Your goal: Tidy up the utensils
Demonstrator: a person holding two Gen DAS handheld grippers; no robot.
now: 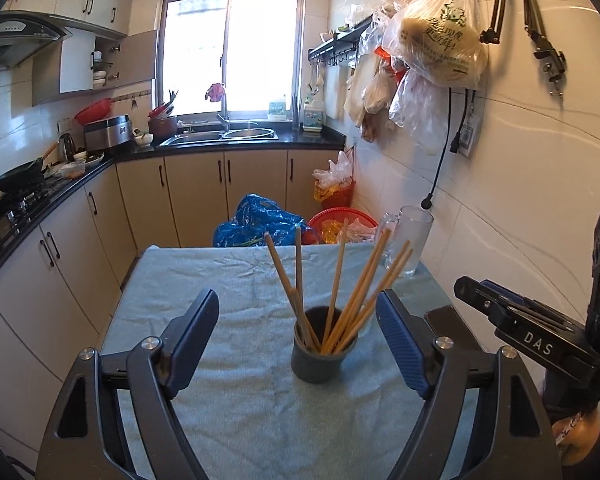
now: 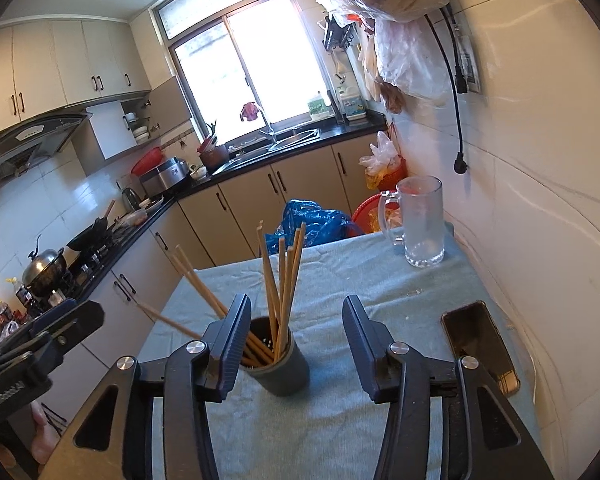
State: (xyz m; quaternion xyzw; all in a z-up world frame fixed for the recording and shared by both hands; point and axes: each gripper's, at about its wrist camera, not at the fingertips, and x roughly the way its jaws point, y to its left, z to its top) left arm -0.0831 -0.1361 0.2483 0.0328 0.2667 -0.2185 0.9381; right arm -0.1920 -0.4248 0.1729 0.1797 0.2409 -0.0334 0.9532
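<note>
From my left tongs (image 1: 296,320) I look down at a surface (image 1: 172,280) draped in a pale blue cloth. These tongs are released, jaws spread wide with nothing pressed between the pads; the dark holder cup (image 1: 324,348) sits framed in the gap but untouched. The wooden chopsticks (image 1: 340,280) all stand inside that cup, fanned outward because they lean on its rim. I count about 8 in it. I see none lying loose on the cloth, so I judge the sorting close to done.

Moving right, my right tongs (image 2: 296,328) are also released, jaws apart and gripping nothing, with the same cup just ahead of them, its left side partly hidden behind the left finger. 2 sticks lean far to the left there, low enough that I worry a careless pass could tip them out.

Further right, a glass mug (image 2: 420,220) stands by the wall, well apart from the cup, and a phone (image 2: 480,344) lies flat near the surface edge, both out of my working lane.
</note>
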